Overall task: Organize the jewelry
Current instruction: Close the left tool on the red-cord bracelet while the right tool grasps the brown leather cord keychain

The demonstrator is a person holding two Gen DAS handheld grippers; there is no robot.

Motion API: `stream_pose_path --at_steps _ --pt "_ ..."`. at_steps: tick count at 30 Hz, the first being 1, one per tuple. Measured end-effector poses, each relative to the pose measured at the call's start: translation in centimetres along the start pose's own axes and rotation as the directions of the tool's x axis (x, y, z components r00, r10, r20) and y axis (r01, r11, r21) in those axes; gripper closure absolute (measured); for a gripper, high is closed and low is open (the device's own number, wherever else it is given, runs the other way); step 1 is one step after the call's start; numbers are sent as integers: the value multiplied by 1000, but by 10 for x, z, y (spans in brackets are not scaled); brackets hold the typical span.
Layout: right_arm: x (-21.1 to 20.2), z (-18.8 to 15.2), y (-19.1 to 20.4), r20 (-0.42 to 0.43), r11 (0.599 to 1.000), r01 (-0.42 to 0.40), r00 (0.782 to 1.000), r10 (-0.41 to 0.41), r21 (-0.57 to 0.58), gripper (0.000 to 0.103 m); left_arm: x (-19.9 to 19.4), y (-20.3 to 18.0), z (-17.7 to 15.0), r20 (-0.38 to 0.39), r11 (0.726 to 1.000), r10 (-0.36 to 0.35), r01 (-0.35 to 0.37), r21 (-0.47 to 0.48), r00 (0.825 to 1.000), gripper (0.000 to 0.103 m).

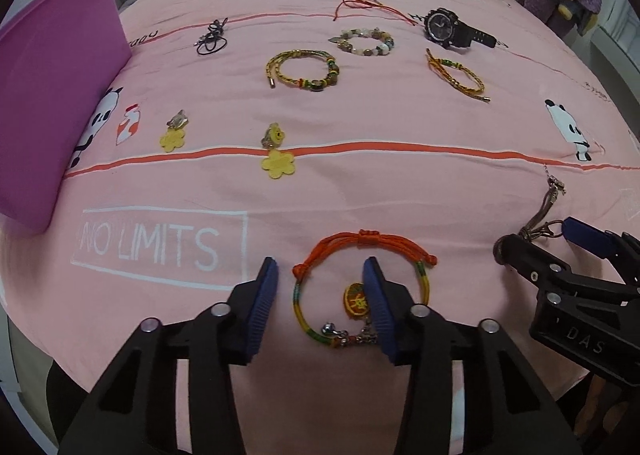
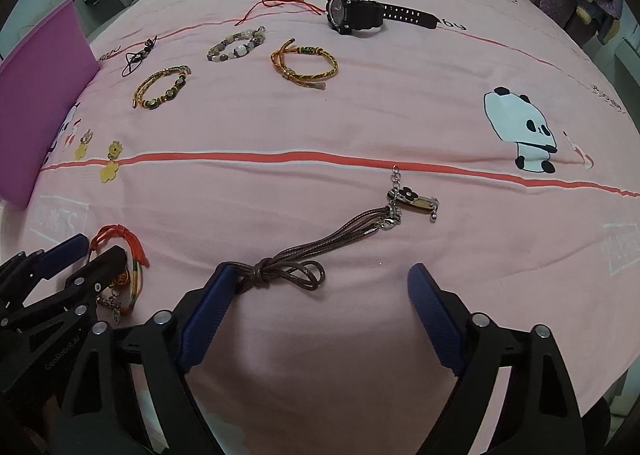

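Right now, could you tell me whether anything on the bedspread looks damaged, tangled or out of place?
Nothing looks damaged. The brown cord necklace lies stretched out with its end bunched in a knot, and the black cord is in a loose tangle. The other pieces lie spread apart on the bedspread.

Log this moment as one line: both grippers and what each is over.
left gripper: open, astride orange bracelet | right gripper: open, over brown cord necklace, one pad at its knot | nothing lifted

lying on bed sheet (image 1: pixel 360 183): bracelets x5 (image 1: pixel 360 279) | flower earrings x2 (image 1: pixel 276 151) | watch x1 (image 1: pixel 452 29) | black cord x1 (image 1: pixel 212 39) | brown cord necklace x1 (image 2: pixel 320 251) | purple bin x1 (image 1: pixel 52 107)
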State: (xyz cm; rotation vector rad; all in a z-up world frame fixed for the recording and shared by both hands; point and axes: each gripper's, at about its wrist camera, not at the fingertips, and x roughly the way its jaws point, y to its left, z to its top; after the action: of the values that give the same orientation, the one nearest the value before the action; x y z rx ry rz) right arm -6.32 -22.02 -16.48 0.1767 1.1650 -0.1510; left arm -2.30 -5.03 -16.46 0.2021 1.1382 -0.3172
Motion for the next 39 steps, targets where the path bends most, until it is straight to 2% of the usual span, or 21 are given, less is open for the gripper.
stream_pose_path --at_steps 2,4,5,6,7,8,11,20,26,31,39 --pt "-2 -1 3 3 1000 -9 1000 9 -16 46 -1 0 0 -8 999 -40 40 -12 999 80" --pt "-3 0 4 1 999 -27 1000 27 -19 61 -1 3 0 -16 995 -91 91 -34 996 89" --pt "-4 0 5 1 999 -33 999 33 -18 68 -1 4 1 -18 994 -103 102 -44 994 90" --pt "-5 0 4 0 999 -42 999 42 -16 82 -2 6 1 -20 992 -114 113 -54 993 91" --pt "-5 0 4 -1 999 -50 999 50 -12 88 -1 7 1 -24 990 -125 123 -62 992 93" --pt "-6 1 2 -1 998 -60 998 60 -3 89 -1 9 1 -29 989 -134 132 -71 991 97" --pt "-9 0 -2 0 996 -87 996 87 19 91 -3 14 0 -31 983 -162 159 -94 986 99" --pt "-29 1 -9 18 992 -118 993 117 46 92 -31 26 12 14 976 -189 189 -105 982 99" --pt "-55 6 -6 57 991 -126 991 124 42 92 -59 37 19 78 976 -191 198 -95 979 99" --pt "-78 13 10 87 988 -153 985 150 25 92 -83 51 24 121 973 -202 213 -88 972 99" --pt "-117 38 57 142 972 -226 962 233 -62 92 -128 90 40 201 981 -160 178 -74 966 99"
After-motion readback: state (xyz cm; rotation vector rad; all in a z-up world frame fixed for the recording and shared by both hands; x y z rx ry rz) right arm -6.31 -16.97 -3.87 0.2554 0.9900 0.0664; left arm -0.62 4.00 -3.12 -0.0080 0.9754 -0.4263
